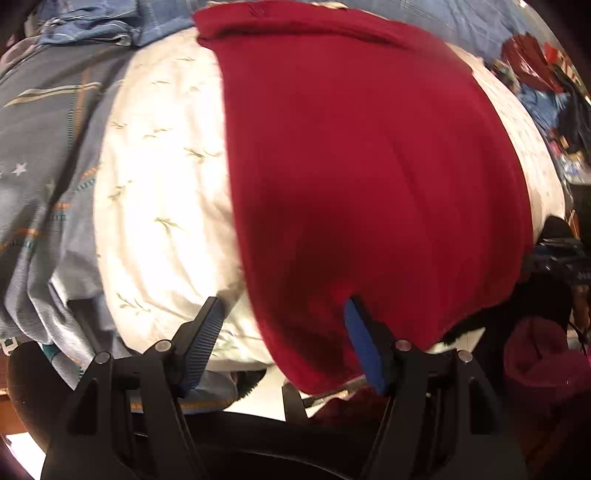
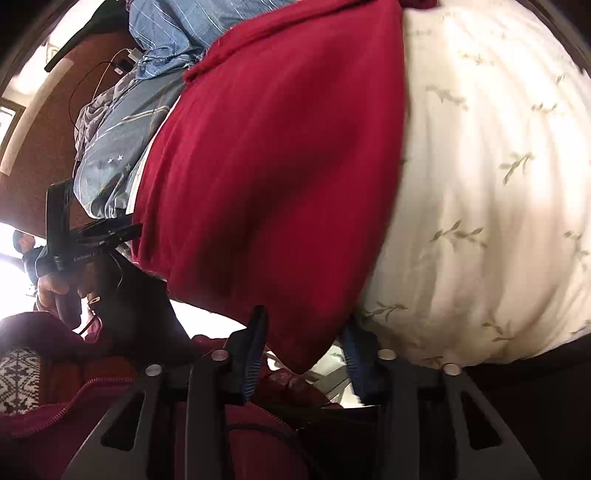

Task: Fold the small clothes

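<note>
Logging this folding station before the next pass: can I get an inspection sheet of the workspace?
Surface: cream leaf-print bedding.
Job's things: red garment spread flat, near hem at the bed edge.
Clutter: blue-grey patterned quilt, blue striped fabric.
Grippers: left claw open at the hem; right claw open, hem corner between its fingers.
Cables: dark cable to a white plug by the wall.
Surroundings: heaped clothes.

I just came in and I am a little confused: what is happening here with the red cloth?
A person holds tongs in each hand and is folding a dark red knit garment spread on a cream bedsheet with a leaf print. Both the left tongs and the right tongs are open at the garment's near edge, gripping nothing yet.
</note>
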Available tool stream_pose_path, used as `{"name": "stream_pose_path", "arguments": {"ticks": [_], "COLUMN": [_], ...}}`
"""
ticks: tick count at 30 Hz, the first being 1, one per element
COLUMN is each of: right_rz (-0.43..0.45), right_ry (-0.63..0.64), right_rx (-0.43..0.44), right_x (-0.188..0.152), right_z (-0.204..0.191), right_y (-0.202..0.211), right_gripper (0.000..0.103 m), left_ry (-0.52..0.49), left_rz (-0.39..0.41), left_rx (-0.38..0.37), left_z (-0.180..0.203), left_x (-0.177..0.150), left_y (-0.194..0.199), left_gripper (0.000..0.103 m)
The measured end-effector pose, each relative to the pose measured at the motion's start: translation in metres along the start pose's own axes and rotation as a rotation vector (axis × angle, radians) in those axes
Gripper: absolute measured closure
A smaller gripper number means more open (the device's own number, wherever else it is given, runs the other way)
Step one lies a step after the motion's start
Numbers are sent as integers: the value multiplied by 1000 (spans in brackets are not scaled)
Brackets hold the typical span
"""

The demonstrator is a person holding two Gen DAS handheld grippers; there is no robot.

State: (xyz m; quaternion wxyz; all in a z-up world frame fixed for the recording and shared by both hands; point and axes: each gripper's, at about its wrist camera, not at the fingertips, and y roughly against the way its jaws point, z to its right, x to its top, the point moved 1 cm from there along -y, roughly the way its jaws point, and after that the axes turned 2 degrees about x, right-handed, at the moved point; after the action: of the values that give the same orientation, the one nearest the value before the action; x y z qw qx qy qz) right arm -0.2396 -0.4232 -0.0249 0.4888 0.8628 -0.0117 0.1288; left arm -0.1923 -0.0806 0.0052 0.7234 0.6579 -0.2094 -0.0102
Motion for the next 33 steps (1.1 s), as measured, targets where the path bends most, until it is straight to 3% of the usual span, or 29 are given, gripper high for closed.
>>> {"name": "stream_pose_path", "arguments": {"ticks": [1, 2, 5, 6, 7, 12, 18, 25, 27, 33], "right_rz": [-1, 10, 59, 85, 121, 313, 444, 663, 711, 715], "right_ry": [10, 17, 28, 40, 53, 109, 104, -9, -36, -90], "right_rx": [-4, -10, 10, 11, 23, 74, 64, 59, 10, -67], "right_x": [-2, -1, 3, 6, 10, 38, 80, 137, 159, 225], "right_z": [2, 1, -3, -7, -11, -33, -36, -11, -3, 12], "right_y": [0, 0, 8, 14, 23, 65, 91, 120, 120, 101], "right_gripper": [86, 91, 95, 95, 95, 96, 96, 96, 96, 96], "left_ry": [-3, -1, 5, 15, 42, 80, 117, 170, 183, 230], "left_rz": [-11, -17, -26, -22, -24, 71, 231, 396, 430, 486], "left_rx": [-17, -28, -33, -57, -100, -202, -259, -258, -252, -195], "left_z": [1, 3, 1, -1, -5, -17, -23, -35, -42, -55], "left_x": [-1, -2, -1, 2, 5, 25, 65, 131, 150, 214], "left_y": [-1, -2, -3, -2, 1, 26, 57, 74, 77, 63], "left_gripper": [43, 50, 73, 96, 98, 99, 99, 99, 99, 99]}}
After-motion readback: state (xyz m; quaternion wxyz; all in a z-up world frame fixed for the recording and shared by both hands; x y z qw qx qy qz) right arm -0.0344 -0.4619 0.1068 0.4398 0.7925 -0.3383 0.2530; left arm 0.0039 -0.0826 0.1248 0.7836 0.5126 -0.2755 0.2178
